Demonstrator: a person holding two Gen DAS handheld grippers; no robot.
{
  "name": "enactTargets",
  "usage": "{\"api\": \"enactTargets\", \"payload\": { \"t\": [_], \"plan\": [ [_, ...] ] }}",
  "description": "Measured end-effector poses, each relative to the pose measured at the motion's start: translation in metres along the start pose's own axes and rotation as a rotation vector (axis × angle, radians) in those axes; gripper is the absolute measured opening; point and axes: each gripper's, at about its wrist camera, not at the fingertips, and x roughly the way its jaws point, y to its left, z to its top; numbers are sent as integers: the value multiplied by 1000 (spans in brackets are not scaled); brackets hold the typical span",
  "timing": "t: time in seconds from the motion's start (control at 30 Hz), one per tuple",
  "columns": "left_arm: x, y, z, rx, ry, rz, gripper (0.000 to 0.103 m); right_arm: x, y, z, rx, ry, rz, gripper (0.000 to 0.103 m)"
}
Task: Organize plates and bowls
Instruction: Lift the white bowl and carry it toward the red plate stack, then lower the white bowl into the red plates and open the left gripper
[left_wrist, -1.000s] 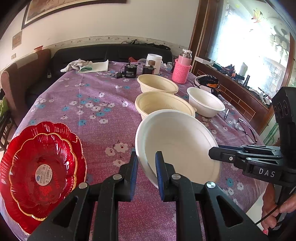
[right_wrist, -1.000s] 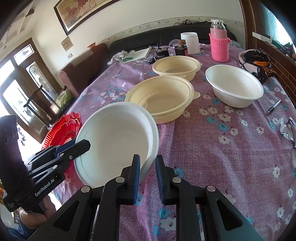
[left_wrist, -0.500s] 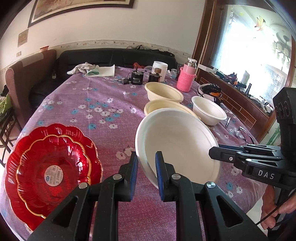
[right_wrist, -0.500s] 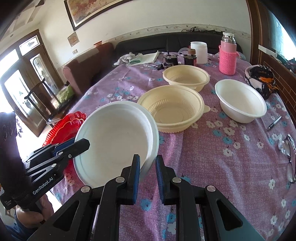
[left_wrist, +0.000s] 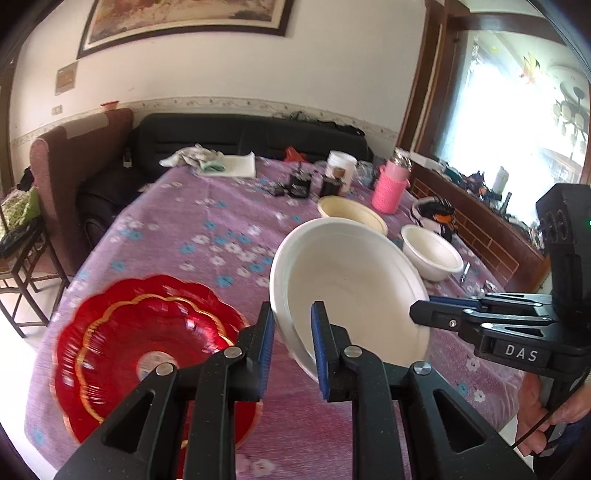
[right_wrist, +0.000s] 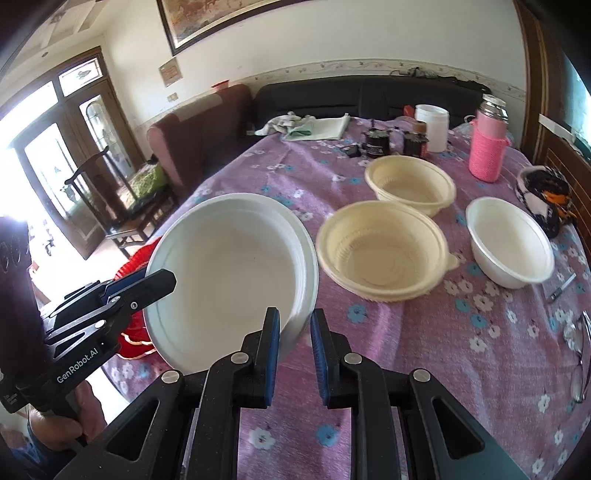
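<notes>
Your left gripper (left_wrist: 293, 343) pinches the near-left rim of the big white bowl (left_wrist: 354, 291), angled down at the purple tablecloth (left_wrist: 207, 236) beside the red plates (left_wrist: 147, 354). The bowl hangs tilted, mouth facing up and toward you, above the table. Your right gripper (right_wrist: 293, 345) pinches its opposite rim, also angled down.

Red plates (left_wrist: 147, 350) blurry (label unreadable); white bowl (left_wrist: 351, 291) hides nearer cream bowl (right_wrist: 384, 251) from left camera.
</notes>
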Motion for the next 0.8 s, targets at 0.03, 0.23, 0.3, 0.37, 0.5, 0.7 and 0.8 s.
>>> {"api": "enactTargets", "payload": {
  "t": [0.03,0.23,0.3,0.37,0.5,0.7,0.8],
  "plan": [
    [-6,6,2,-10,-10,6,18,1,5,4,-7,3,12,19],
    [-29,38,7,-53,-51,69,18,15,39,26,-41,17,92,19],
    [-35,51,5,-74,-55,91,18,23,50,30,-49,33,116,19],
    [-40,65,2,-99,-56,116,18,33,61,33,-54,55,137,19],
    [-43,91,-9,-148,-37,151,18,59,86,36,-82,111,173,19],
    [-30,120,-31,-218,28,177,18,99,107,30,-94,205,187,19],
    [-23,130,-37,-243,49,176,18,115,113,24,-103,236,176,19]
  ]
}}
